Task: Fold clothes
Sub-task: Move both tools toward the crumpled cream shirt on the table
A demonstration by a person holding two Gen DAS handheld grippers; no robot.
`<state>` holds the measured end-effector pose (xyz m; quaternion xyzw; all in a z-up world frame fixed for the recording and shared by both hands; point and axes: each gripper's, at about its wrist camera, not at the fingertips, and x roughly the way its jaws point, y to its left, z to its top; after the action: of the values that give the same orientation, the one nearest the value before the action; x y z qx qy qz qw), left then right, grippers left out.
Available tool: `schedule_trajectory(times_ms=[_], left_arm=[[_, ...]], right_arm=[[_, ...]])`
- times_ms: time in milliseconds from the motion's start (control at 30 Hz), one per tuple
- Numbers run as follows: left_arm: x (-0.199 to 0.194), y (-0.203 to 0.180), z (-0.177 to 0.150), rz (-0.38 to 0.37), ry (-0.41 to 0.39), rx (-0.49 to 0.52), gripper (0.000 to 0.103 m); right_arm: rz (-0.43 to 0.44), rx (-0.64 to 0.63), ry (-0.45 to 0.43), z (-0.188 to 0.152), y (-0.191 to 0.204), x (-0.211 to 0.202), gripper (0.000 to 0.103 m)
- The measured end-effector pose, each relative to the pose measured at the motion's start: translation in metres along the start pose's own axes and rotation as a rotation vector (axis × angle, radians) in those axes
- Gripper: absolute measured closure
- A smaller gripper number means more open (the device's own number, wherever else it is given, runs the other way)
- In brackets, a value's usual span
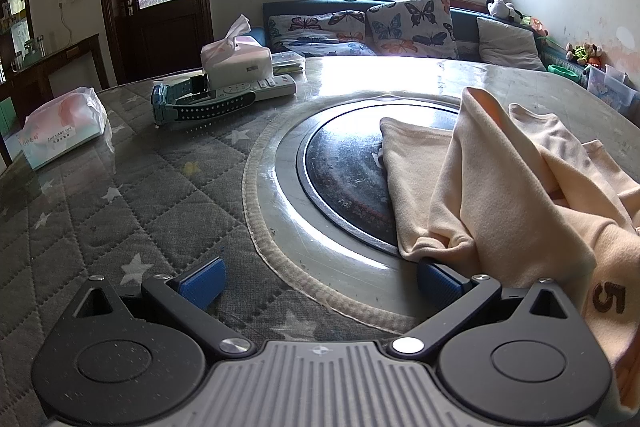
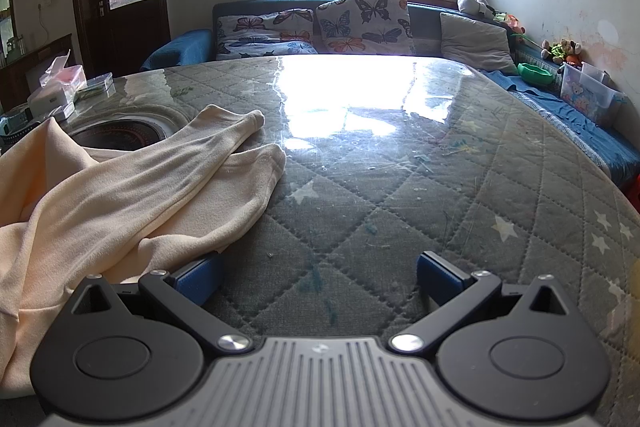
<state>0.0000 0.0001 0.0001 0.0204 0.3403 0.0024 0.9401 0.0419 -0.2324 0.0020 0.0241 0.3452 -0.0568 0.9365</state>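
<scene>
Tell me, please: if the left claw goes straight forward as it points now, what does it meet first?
Probably nothing soon. The open left claw points over the table's bare round insert. The cream garment lies just right of that line, by the right finger, though depth is unclear.

The garment (image 1: 500,187) is being seen ahead and right of the left jaws, draped over the round inset (image 1: 344,179). The remote (image 1: 256,89) and tissue box (image 1: 236,61) are lying far ahead-left.

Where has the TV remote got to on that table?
In the left view, the remote lies far left on the table, in front of the tissue box, right behind the watch.
</scene>
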Motion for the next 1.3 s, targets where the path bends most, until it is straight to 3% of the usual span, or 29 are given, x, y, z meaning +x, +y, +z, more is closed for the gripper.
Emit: schedule_trajectory(times_ms=[700, 1000, 1300], left_arm=[[-0.013, -0.004, 0.001, 0.003, 0.019, -0.006, 0.0], [-0.036, -0.016, 0.005, -0.023, 0.001, -0.009, 0.0], [-0.056, -0.023, 0.003, -0.022, 0.001, -0.005, 0.0]], right_arm=[[-0.029, -0.024, 0.004, -0.001, 0.007, -0.004, 0.0], [-0.009, 0.003, 0.027, -0.004, 0.013, -0.029, 0.0], [-0.003, -0.046, 0.03, -0.013, 0.033, -0.056, 0.0]])
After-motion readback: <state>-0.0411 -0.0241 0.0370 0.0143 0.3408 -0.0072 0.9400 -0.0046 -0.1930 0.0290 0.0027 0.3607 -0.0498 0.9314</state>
